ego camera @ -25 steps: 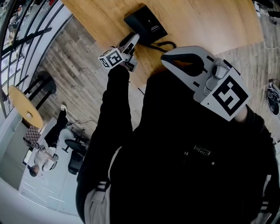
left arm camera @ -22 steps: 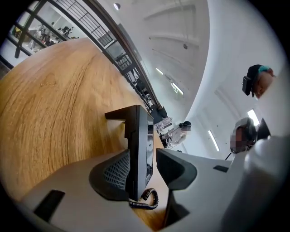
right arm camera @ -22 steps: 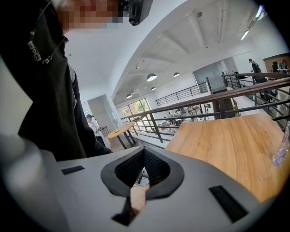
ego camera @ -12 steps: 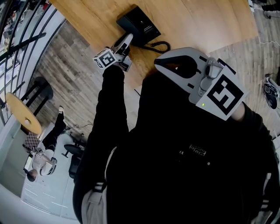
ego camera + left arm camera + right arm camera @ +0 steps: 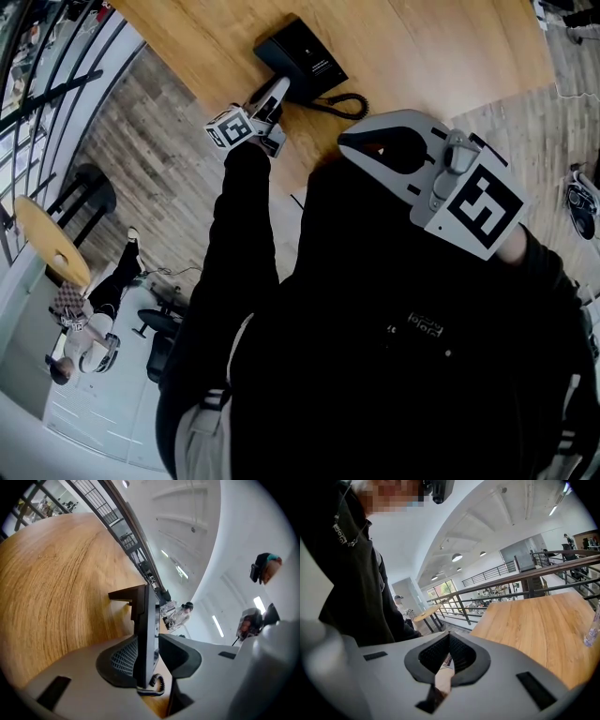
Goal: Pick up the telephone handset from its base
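Note:
A black telephone [image 5: 309,54] sits near the left edge of the wooden table [image 5: 441,47], its coiled cord [image 5: 343,103] trailing to the right. My left gripper [image 5: 277,87] reaches onto the phone's near left end. In the left gripper view the black handset [image 5: 144,620] stands between the jaws of the left gripper [image 5: 152,654], which are closing. The left pad [image 5: 123,657] touches it, and a gap remains at the right pad [image 5: 180,654]. My right gripper [image 5: 354,141] hovers in front of my chest, away from the phone. In its own view the right gripper [image 5: 449,638] is shut on nothing.
The table's edge runs diagonally just left of the phone, with plank floor [image 5: 178,150] beyond it. On a lower level are a round table [image 5: 52,232] and a seated person [image 5: 92,330]. A clear bottle [image 5: 593,629] stands at the far right of the tabletop.
The left gripper stays at the phone's near end and the right gripper stays in front of my chest. Only the head view has shifted slightly.

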Tool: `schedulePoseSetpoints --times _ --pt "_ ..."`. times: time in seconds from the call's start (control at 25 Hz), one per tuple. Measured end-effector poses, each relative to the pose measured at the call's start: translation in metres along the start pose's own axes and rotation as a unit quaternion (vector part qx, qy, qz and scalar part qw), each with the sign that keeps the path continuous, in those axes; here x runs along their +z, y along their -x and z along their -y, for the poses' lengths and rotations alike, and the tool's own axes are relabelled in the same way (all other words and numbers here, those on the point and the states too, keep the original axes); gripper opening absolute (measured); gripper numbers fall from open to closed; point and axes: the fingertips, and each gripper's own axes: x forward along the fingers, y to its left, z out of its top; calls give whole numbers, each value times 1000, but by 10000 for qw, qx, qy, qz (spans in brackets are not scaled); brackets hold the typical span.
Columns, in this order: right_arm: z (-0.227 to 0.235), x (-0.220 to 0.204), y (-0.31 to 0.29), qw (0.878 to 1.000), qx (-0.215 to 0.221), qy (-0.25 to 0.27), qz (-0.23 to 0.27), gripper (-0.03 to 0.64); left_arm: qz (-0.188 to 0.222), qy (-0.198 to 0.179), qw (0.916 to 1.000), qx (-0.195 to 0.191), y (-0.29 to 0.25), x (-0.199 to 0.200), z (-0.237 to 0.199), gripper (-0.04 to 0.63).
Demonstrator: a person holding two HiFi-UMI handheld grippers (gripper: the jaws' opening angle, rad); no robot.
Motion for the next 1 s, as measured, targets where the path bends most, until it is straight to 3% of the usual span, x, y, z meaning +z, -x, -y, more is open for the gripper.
schedulePoseSetpoints --times 0.12,0.44,1.0 --pt "2 -3 -1 9999 23 -167 -16 18 -279 -433 9984 222 -2 -6 -5 146" --pt "2 -3 -1 9990 50 -437 -39 18 58 -103 9995 -294 -8 1 5 80" --pt "0 1 7 9997 74 -240 63 18 90 -476 9988 -51 -7 2 10 75"
